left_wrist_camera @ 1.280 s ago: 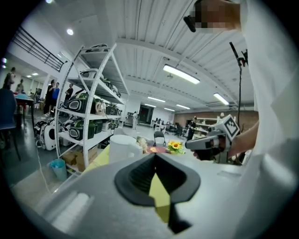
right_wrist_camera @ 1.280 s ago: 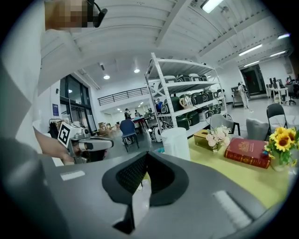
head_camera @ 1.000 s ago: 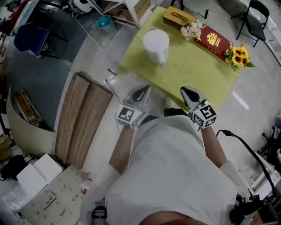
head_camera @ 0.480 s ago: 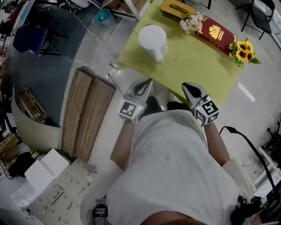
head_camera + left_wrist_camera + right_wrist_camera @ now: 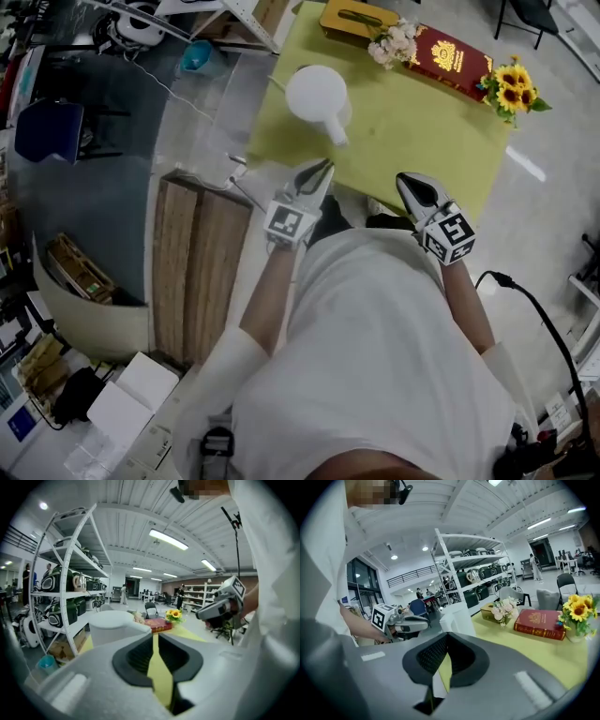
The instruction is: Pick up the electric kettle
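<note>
Left gripper (image 5: pixel 323 167) points at the electric kettle (image 5: pixel 316 94) on the desk (image 5: pixel 422 122) — jaws opening, empty, likely readying a grasp; right gripper (image 5: pixel 405 180), farther from the kettle, jaws pressed together.

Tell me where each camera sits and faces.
Head view: on person's head, steeply down at table, kettle; shows shirt, arms, left gripper, right gripper.
Left gripper view: on that gripper, along empty, opening jaws toward kettle; right gripper shows.
Right gripper view: on that gripper, across table toward kettle; left gripper shows.
Shared: kettle, all three.
</note>
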`<control>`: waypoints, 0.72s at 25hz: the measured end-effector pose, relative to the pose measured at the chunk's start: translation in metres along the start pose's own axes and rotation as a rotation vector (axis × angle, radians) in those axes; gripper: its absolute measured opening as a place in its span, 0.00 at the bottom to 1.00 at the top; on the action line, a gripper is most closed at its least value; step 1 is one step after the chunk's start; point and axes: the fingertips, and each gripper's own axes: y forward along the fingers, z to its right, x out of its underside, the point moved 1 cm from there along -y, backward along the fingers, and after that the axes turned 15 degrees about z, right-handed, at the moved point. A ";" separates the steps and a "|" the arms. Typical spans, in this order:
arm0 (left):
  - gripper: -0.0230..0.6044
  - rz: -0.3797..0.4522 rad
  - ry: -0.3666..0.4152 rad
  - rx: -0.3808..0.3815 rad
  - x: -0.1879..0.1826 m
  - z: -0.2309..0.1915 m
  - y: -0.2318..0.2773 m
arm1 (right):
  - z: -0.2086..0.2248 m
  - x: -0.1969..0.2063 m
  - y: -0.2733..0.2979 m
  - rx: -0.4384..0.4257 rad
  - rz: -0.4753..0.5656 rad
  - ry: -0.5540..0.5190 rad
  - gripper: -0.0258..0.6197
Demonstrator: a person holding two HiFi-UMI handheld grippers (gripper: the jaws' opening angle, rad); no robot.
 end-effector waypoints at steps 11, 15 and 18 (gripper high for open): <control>0.34 -0.087 0.088 0.157 0.049 -0.028 0.040 | 0.000 -0.015 0.011 0.140 0.010 -0.008 0.05; 0.37 -0.090 0.088 0.179 0.056 -0.029 0.054 | 0.001 -0.023 0.011 0.181 0.019 -0.011 0.05; 0.38 -0.095 0.074 0.202 0.060 -0.029 0.065 | 0.002 -0.025 0.009 0.213 0.021 -0.011 0.05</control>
